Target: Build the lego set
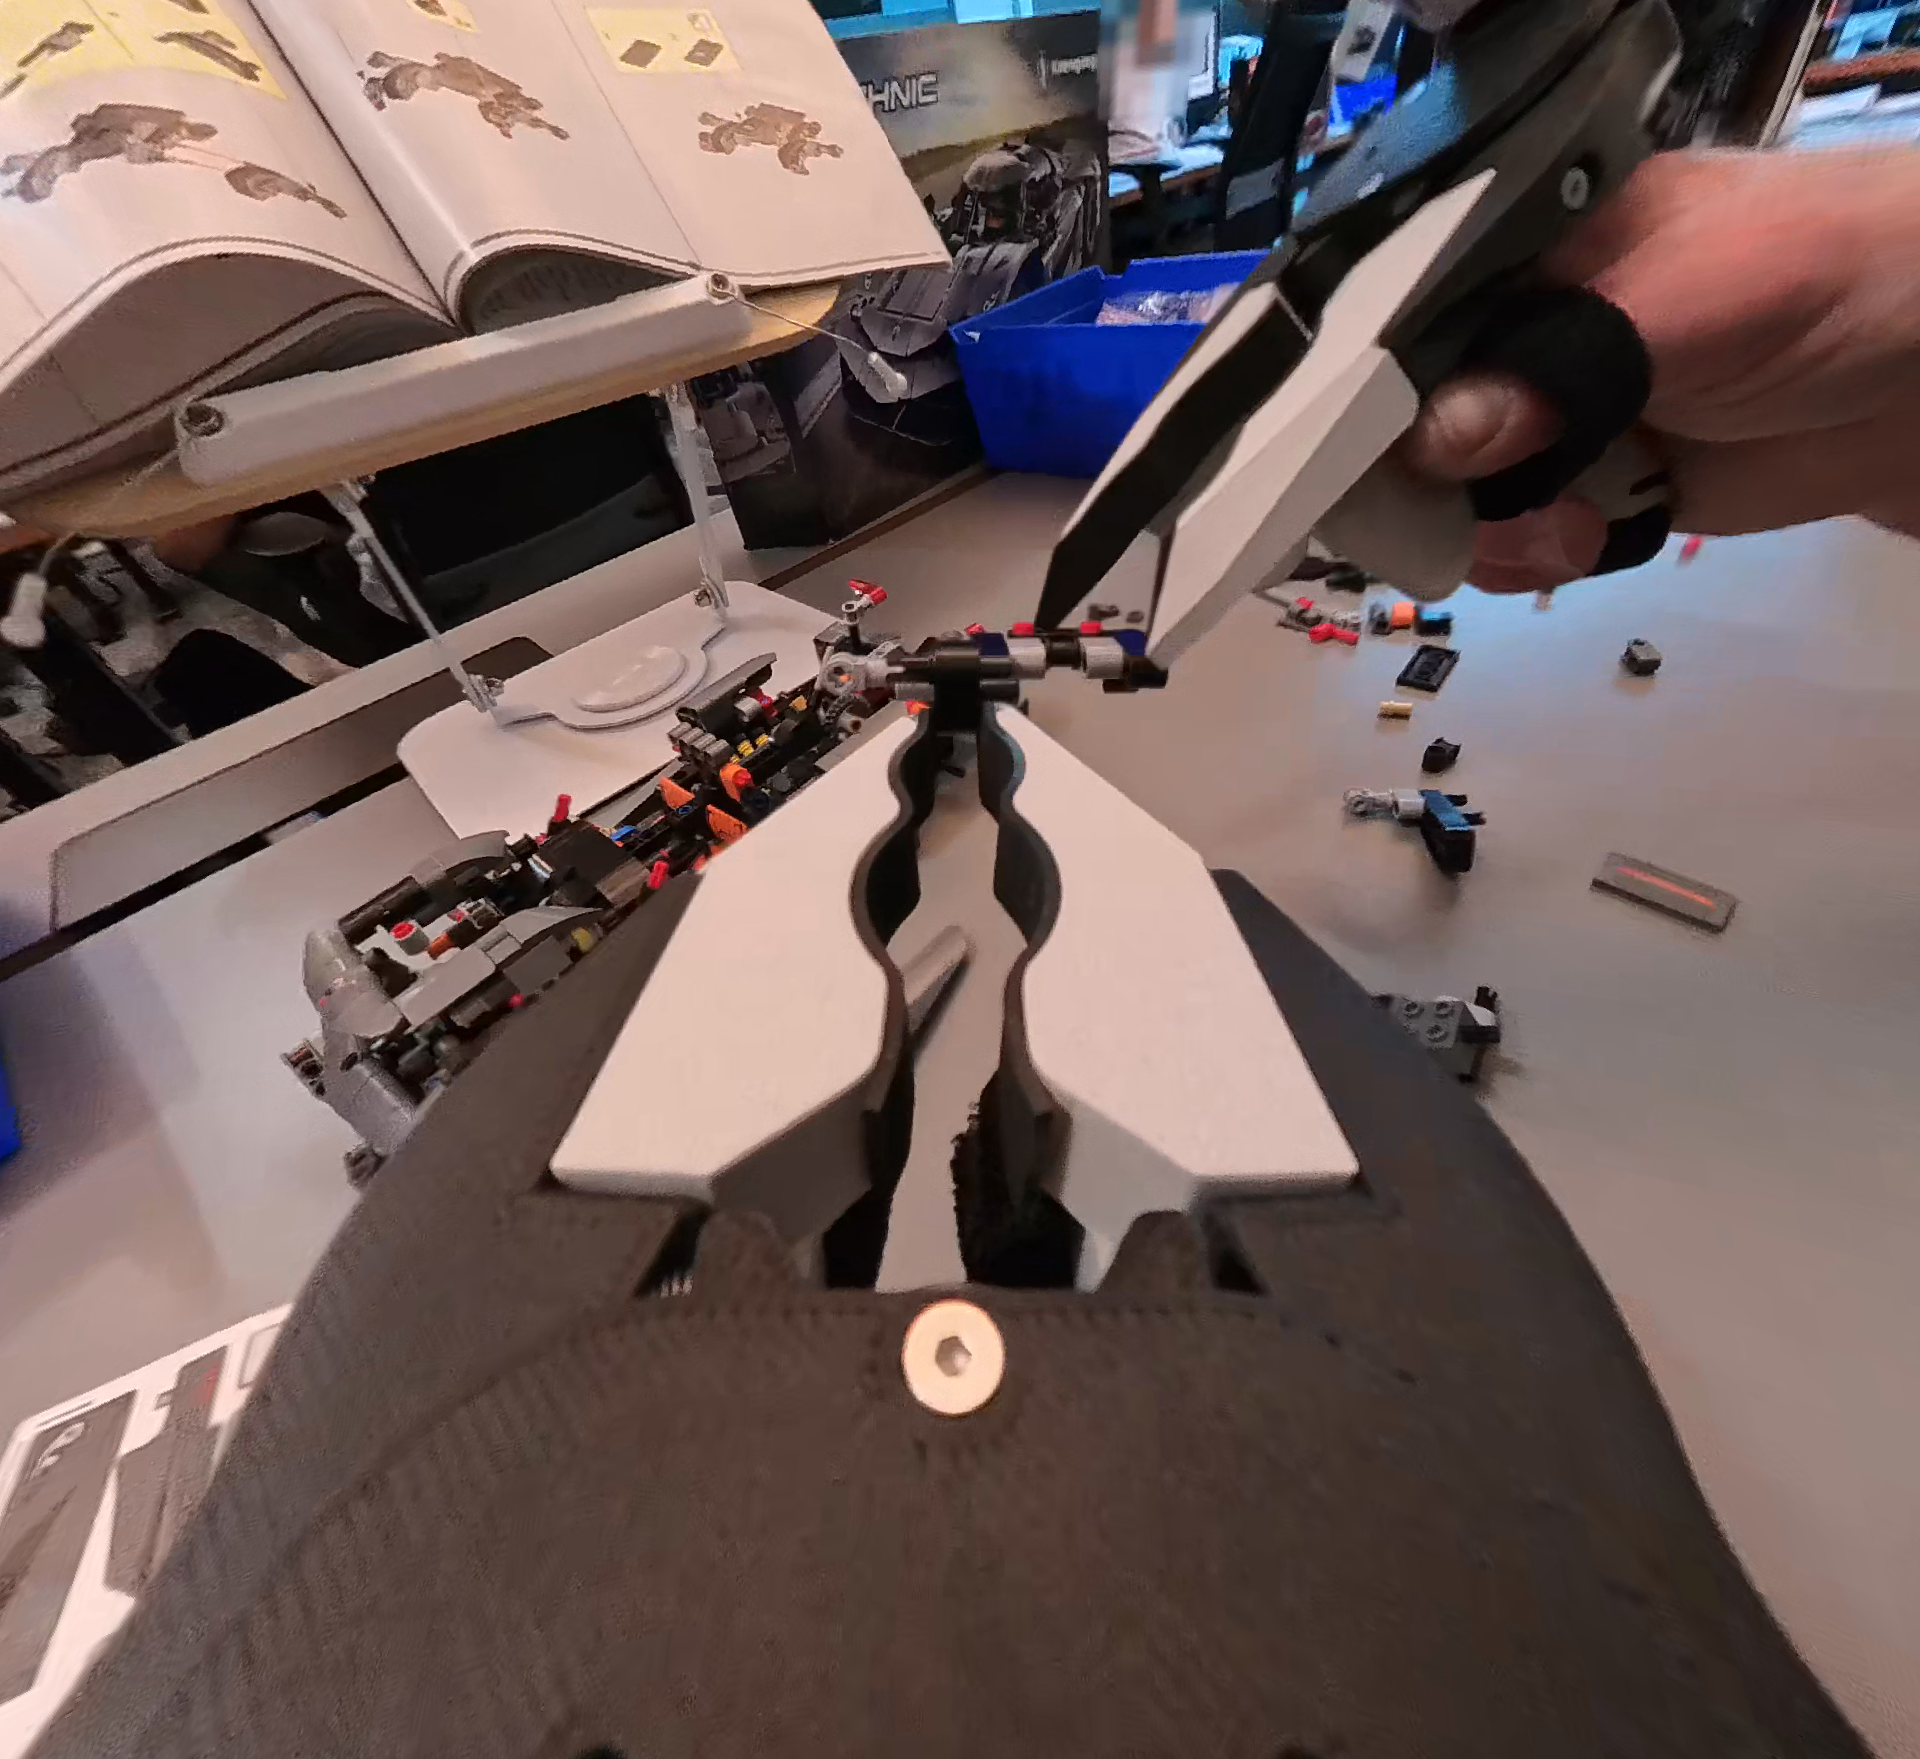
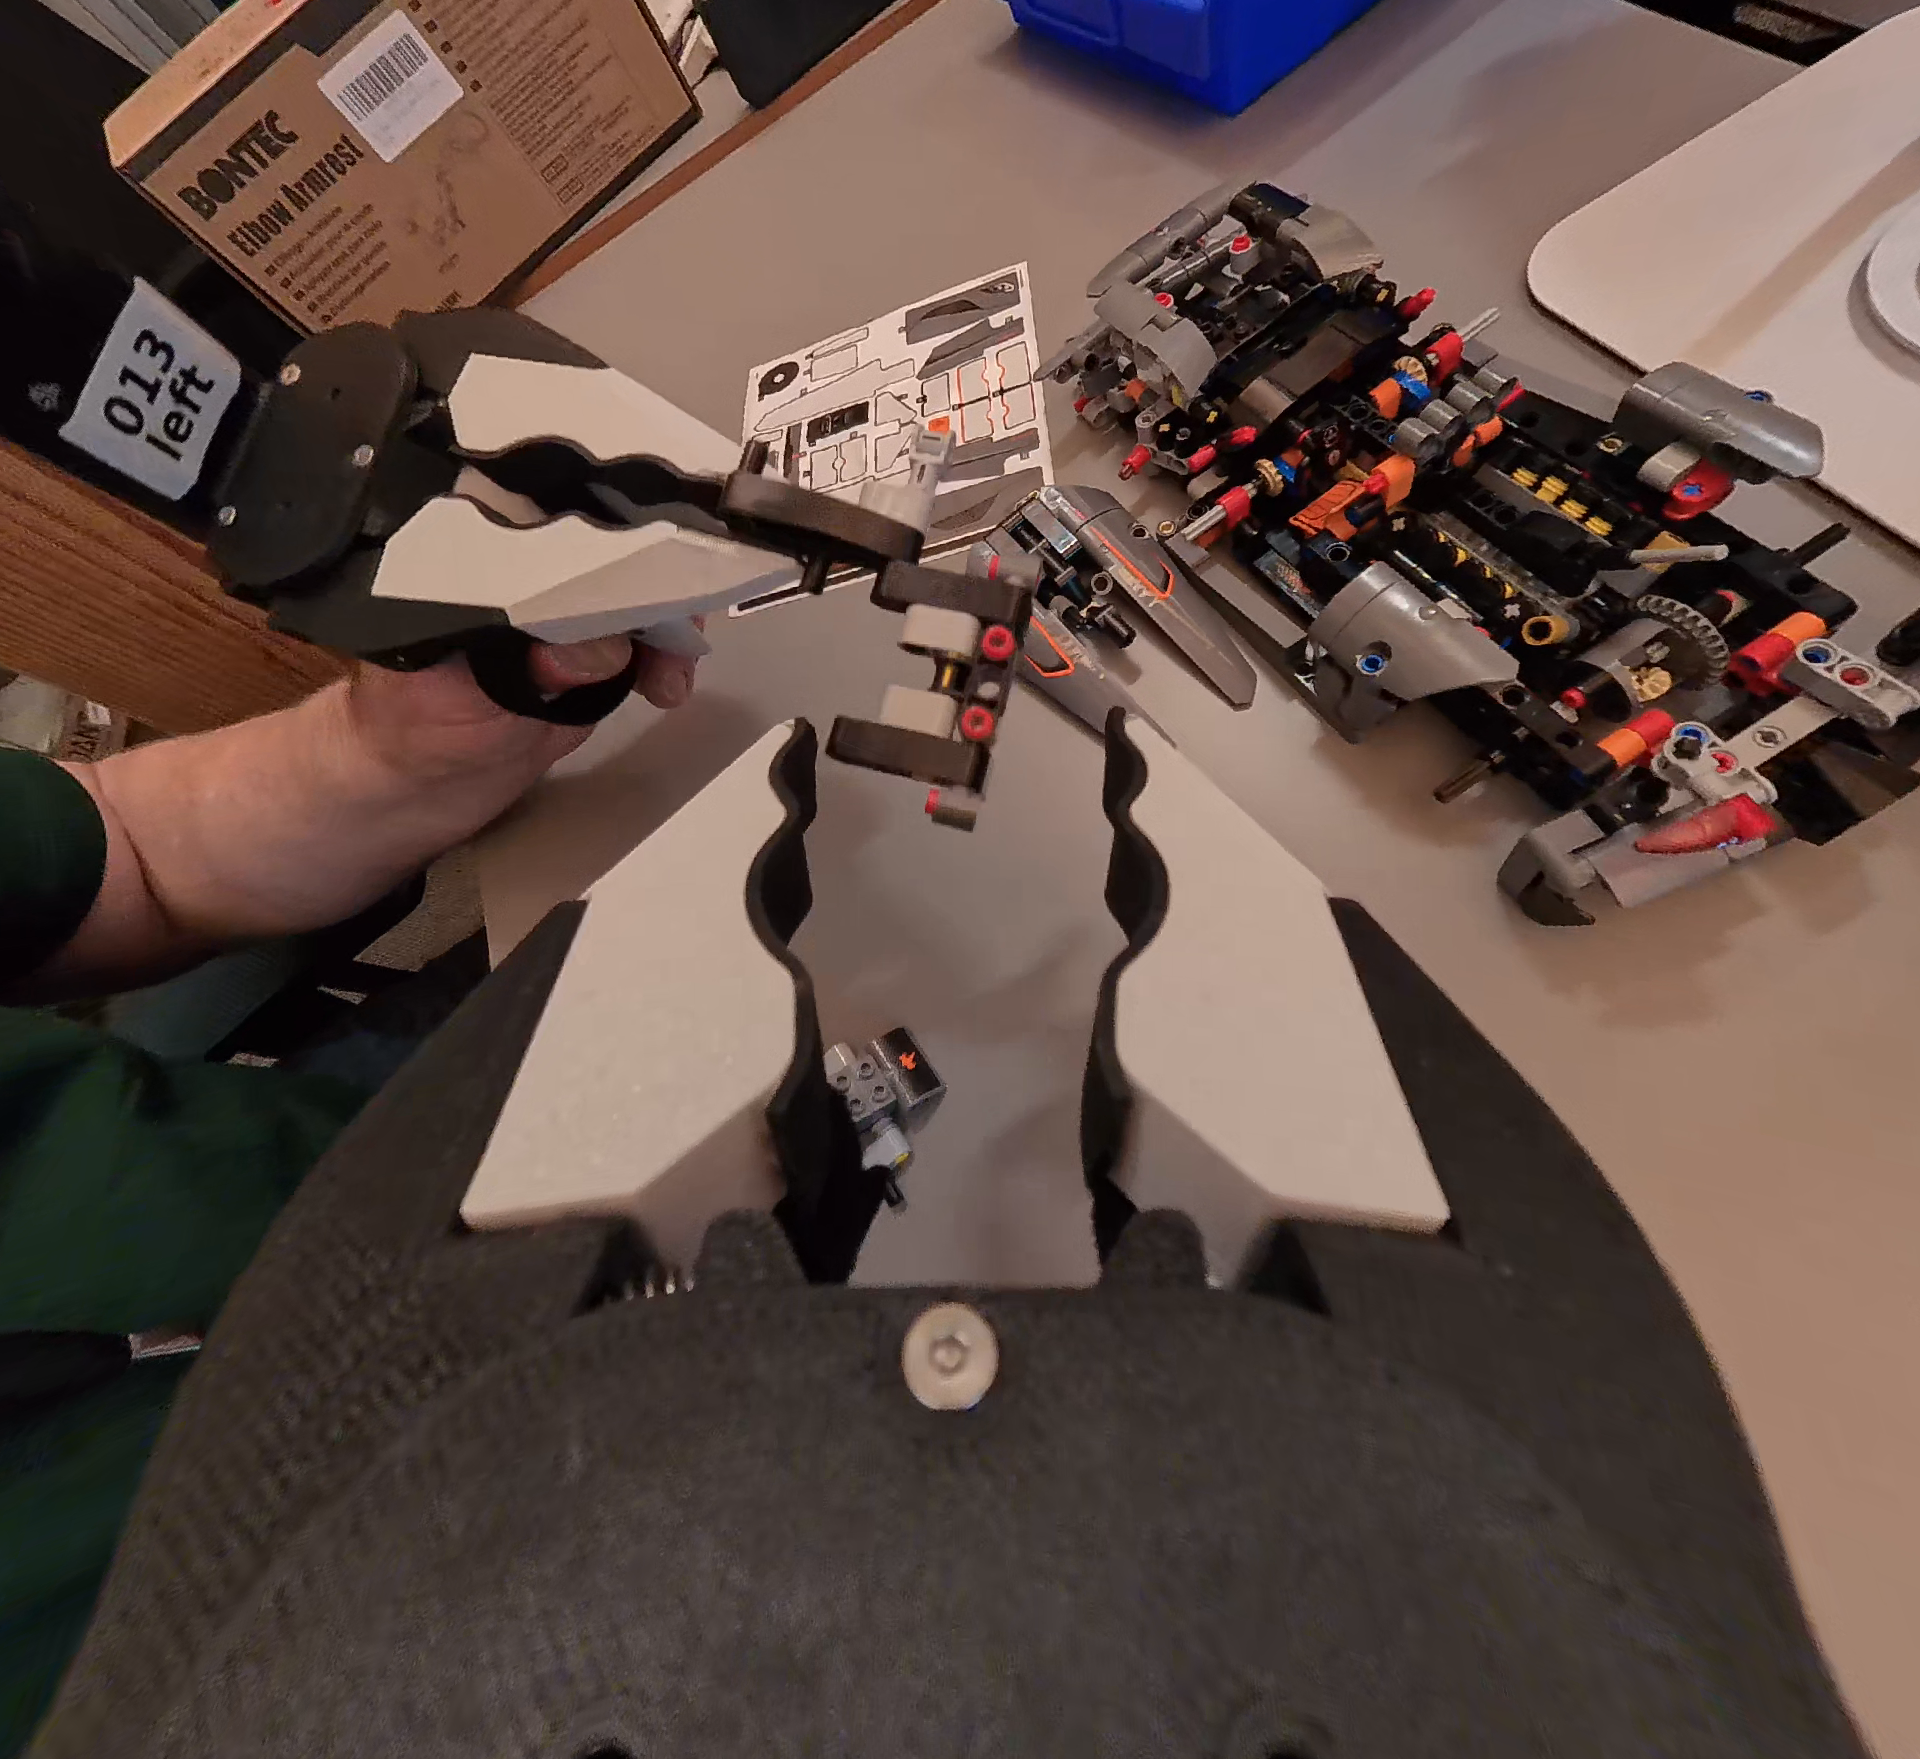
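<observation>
Left gripper point(image 1: 956, 722) pinching a little black lego sub-assembly point(image 2: 925, 660) up in the air, right gripper point(image 2: 951, 753) spread wide around its far end.

In the right wrist view the sub-assembly hangs above the grey table point(image 2: 1558, 1190), clamped by its top black beam, with white bushes and red pins running down to the right gripper's parted fingers point(image 2: 675, 1034), which look like they aren't touching it, though that's hard to call from this angle. The big half-built car chassis point(image 2: 1455, 504) sits on the table to the right, sticker sheet point(image 2: 894, 379) just beside its grey end. Loose pieces point(image 1: 1444, 826) are scattered nearby, instruction book point(image 1: 416, 99) propped open on a stand, blue bin point(image 1: 1049, 379) behind.
</observation>
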Action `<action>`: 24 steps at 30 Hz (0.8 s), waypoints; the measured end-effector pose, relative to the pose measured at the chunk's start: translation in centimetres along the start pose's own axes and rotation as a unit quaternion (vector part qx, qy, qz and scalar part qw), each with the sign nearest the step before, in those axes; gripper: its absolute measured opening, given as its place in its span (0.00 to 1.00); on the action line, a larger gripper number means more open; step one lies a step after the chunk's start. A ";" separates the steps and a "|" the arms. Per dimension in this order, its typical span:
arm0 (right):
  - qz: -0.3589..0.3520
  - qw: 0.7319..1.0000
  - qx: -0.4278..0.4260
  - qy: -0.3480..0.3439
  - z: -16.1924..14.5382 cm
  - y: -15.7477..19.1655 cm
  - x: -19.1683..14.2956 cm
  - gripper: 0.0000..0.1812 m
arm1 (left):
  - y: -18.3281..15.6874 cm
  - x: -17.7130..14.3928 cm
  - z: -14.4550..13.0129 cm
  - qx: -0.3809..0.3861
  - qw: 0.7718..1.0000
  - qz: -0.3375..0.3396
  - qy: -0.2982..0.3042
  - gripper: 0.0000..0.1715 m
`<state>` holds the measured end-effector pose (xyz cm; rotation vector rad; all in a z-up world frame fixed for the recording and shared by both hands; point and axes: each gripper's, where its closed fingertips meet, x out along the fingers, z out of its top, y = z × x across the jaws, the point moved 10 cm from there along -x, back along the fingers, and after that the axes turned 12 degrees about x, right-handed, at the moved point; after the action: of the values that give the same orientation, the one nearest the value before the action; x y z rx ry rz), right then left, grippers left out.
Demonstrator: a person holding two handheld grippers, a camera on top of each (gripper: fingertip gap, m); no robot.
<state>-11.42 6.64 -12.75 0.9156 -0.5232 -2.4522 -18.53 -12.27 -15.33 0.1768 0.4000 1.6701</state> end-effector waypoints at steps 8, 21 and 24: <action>-0.013 1.000 -0.010 -0.002 -1.3 0.4 -1.1 0.29 | 0.3 -0.6 -1.0 -0.014 0.999 -0.010 0.030 0.03; -0.042 0.999 -0.004 0.009 -4.0 0.0 -2.5 0.28 | -1.9 -1.2 -4.9 0.007 0.982 -0.045 0.181 0.03; -0.054 0.998 -0.011 0.015 -4.5 0.0 -3.0 0.28 | -2.2 -1.3 -5.2 0.007 0.977 -0.055 0.205 0.04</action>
<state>-6.31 7.44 -14.44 0.9934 -0.4456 -2.5320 -18.06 -14.21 -20.81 -0.1815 0.7188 1.5911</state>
